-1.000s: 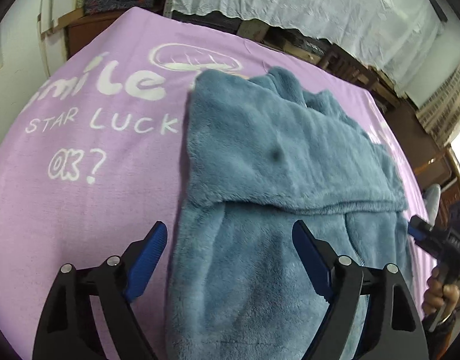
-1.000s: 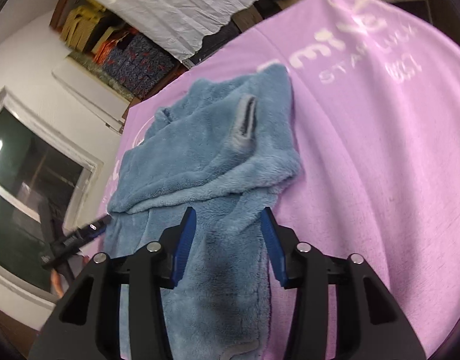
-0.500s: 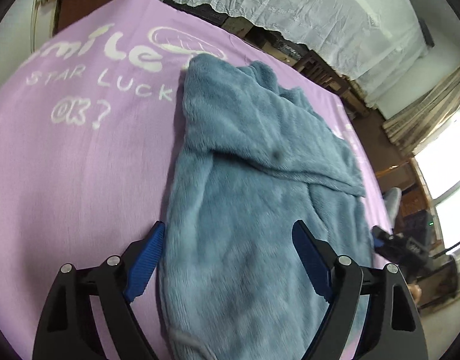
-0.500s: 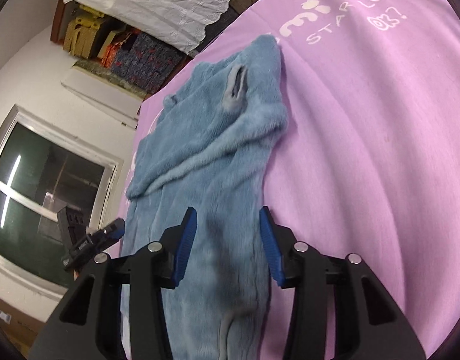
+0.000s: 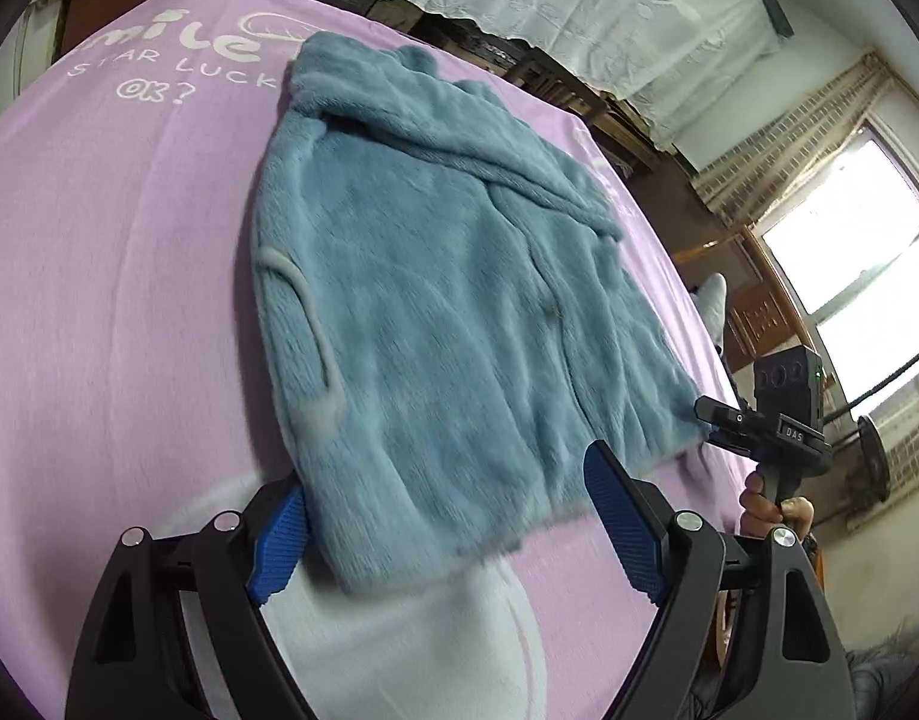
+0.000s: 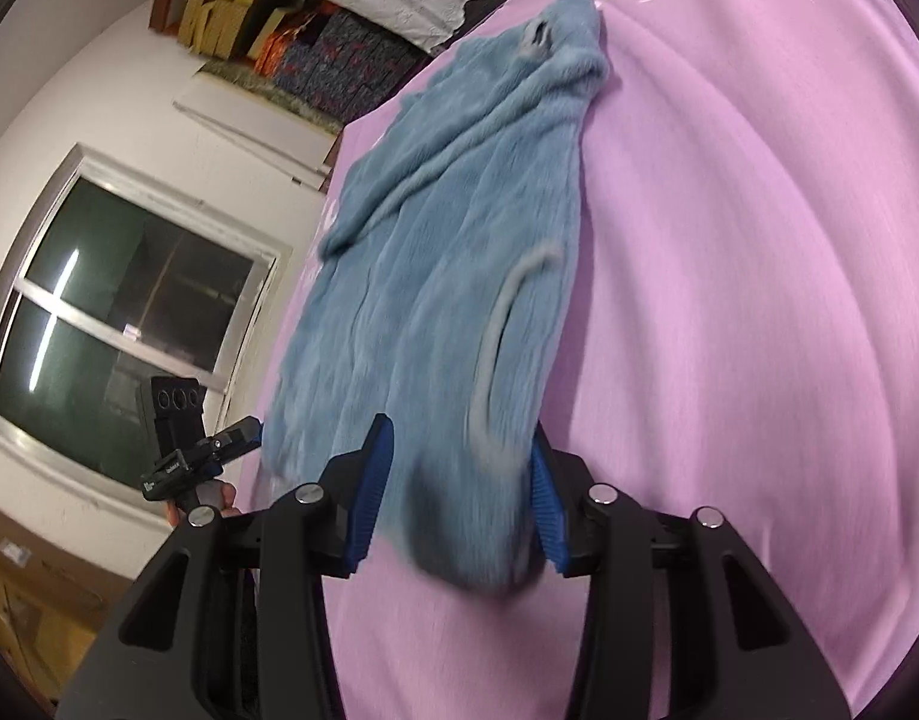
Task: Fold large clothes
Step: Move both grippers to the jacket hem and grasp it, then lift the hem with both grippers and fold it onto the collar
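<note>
Blue fleece garment (image 5: 435,300) lies flat on the purple blanket (image 5: 117,276), its near hem at six o'clock between your grippers. Your left gripper (image 5: 453,534) stands with jaws wide apart, straddling that hem. Your right gripper (image 6: 462,498) also has its jaws spread, fleece bunched between them, not pinched. White lettering (image 5: 159,69) sits at eleven o'clock.

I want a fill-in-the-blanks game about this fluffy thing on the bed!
1. The fluffy garment is the colour ____.
2. It lies on a blanket that is ____ in colour.
3. The white letters under "STAR LUCK" spell ____.
4. The jaws of the left gripper stand ____, with the garment's near hem between them.

Missing words: blue; purple; OK?; open
</note>
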A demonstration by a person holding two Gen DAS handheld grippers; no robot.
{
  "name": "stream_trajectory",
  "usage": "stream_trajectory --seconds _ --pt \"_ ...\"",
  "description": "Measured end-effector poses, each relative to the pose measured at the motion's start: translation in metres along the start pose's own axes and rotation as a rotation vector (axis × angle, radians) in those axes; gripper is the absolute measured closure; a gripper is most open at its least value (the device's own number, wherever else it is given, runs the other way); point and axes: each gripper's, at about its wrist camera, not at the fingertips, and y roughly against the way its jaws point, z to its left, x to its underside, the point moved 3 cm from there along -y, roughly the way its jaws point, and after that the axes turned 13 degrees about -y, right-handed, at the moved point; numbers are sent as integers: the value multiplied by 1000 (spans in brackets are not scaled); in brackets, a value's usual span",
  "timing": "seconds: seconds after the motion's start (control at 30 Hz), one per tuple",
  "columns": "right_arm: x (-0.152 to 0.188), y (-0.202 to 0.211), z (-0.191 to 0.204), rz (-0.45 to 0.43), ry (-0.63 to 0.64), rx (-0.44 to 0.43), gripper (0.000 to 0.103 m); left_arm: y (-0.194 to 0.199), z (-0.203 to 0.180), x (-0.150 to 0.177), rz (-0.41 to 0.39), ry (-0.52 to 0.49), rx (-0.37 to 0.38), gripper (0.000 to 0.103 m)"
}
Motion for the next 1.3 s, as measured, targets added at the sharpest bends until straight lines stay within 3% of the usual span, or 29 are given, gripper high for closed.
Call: stream_trajectory --seconds 0.1,0.17,0.27,0.33,0.4,0.6,0.77,0.97,1.3 --pt "12 3 1 -2 14 4 60 -6 -3 -4 -5 -17 -32 19" --pt "14 2 2 -10 24 21 61 -10 -2 -8 -5 -20 -56 28" --pt "15 -2 -2 -16 8 27 73 -9 4 -4 2 -7 -88 56" --pt "15 -1 -6 -27 -8 20 82 -8 10 -2 6 14 -105 82" --pt "11 6 -12 -41 -23 -5 85 -5 18 1 2 54 -89 87" --pt "0 20 -11 -77 -82 -130 89 9 11 -2 -42 77 -67 89" --pt "-9 46 4 -126 -77 -241 90 32 -17 -20 -111 12 -49 89" --pt "-26 68 18 -173 -62 -280 90 36 -27 -49 -131 -44 -47 89" --pt "-99 53 48 -191 -82 -301 90 30 -11 -125 -155 -62 -106 89"
